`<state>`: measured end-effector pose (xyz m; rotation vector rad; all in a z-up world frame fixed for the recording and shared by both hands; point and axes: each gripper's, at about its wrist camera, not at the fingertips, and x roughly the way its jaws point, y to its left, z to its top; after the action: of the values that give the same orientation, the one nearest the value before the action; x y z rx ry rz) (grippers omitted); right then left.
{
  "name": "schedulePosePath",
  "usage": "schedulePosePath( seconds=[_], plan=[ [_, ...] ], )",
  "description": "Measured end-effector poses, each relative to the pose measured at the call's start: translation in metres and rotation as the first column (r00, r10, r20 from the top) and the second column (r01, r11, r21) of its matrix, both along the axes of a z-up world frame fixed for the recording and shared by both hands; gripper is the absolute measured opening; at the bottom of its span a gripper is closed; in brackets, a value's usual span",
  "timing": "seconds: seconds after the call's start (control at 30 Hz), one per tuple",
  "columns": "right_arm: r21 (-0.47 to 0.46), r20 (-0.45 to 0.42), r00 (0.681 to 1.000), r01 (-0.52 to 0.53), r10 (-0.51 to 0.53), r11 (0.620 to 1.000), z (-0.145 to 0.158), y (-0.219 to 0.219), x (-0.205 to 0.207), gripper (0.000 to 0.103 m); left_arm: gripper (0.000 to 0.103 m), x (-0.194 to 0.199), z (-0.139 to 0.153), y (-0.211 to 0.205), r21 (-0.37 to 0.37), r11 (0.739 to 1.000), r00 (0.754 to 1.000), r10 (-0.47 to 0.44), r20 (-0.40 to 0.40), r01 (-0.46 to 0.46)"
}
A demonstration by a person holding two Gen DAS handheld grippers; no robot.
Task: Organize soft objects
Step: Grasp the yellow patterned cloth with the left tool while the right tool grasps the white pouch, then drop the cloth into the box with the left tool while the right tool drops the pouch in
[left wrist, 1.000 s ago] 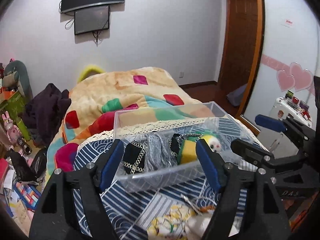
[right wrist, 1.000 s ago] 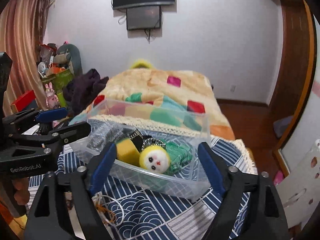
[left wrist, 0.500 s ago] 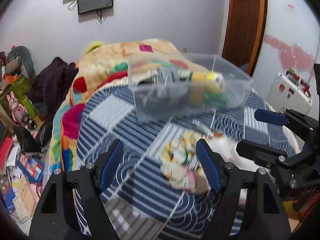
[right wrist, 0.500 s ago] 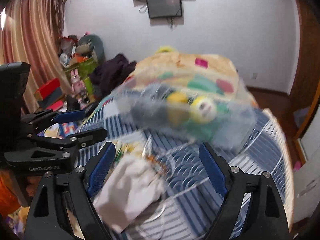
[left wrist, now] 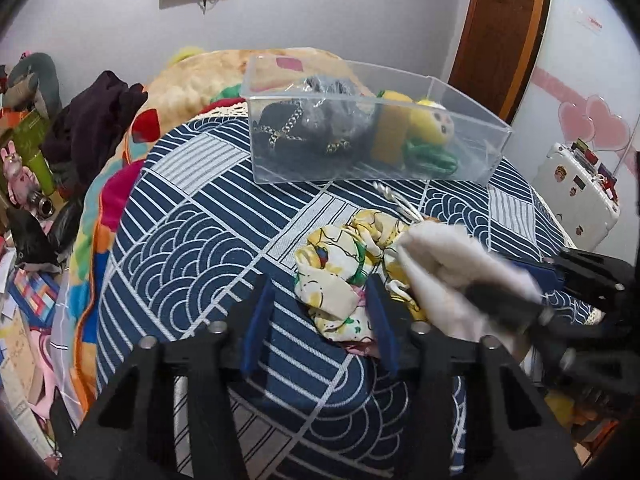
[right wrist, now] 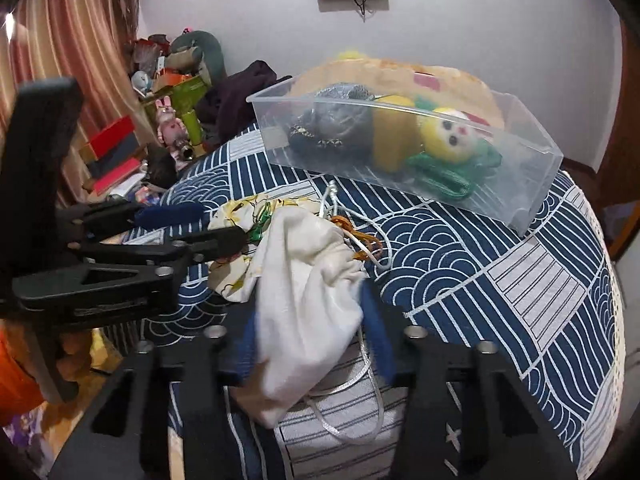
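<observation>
Right gripper (right wrist: 308, 344) has its blue pads pressed against a white drawstring pouch (right wrist: 308, 280) at the bed's near edge. Left gripper (left wrist: 320, 320), part open and empty, reaches for the floral cloth (left wrist: 340, 272) beside it. Clear bin (left wrist: 460, 92) sits toward the far edge; probably lift the pouch free of its cord first

white pouch (right wrist: 308, 280) between jaws, floral cloth (left wrist: 336, 276) beside
</observation>
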<state>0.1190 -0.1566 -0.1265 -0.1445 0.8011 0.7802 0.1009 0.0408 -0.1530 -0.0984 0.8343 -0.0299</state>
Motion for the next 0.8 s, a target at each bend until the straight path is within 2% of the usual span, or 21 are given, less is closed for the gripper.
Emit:
schedulePosePath(
  seconds=[0.07, 0.2, 0.3, 0.53, 0.8],
  plan=[
    [0.005, 0.019, 1.000, 0.014, -0.014, 1.000, 0.003, -0.004, -0.001, 0.020, 0.034, 0.003, -0.001, -0.001, 0.011, 1.000, 1.000, 0.004, 0.005, -0.004],
    [0.020, 0.053, 0.997, 0.053, -0.054, 0.998, 0.007, -0.012, 0.001, 0.018, 0.013, 0.007, -0.003, -0.004, -0.013, 1.000, 1.000, -0.018, 0.007, 0.018],
    [0.038, 0.070, 0.994, 0.082, -0.084, 0.996, 0.012, -0.021, 0.001, 0.017, 0.009, 0.008, 0.000, -0.006, -0.010, 1.000, 1.000, -0.022, 0.014, 0.022],
    [0.086, 0.115, 0.980, 0.151, -0.161, 0.985, 0.030, -0.040, 0.006, 0.017, 0.007, 0.004, 0.023, -0.004, -0.013, 1.000, 0.997, -0.025, 0.074, 0.026],
    [0.132, 0.182, 0.957, 0.202, -0.224, 0.970, 0.057, -0.057, 0.015, 0.017, 0.007, 0.006, 0.068, -0.003, -0.022, 0.999, 0.980, -0.019, 0.200, 0.024]
  ],
)
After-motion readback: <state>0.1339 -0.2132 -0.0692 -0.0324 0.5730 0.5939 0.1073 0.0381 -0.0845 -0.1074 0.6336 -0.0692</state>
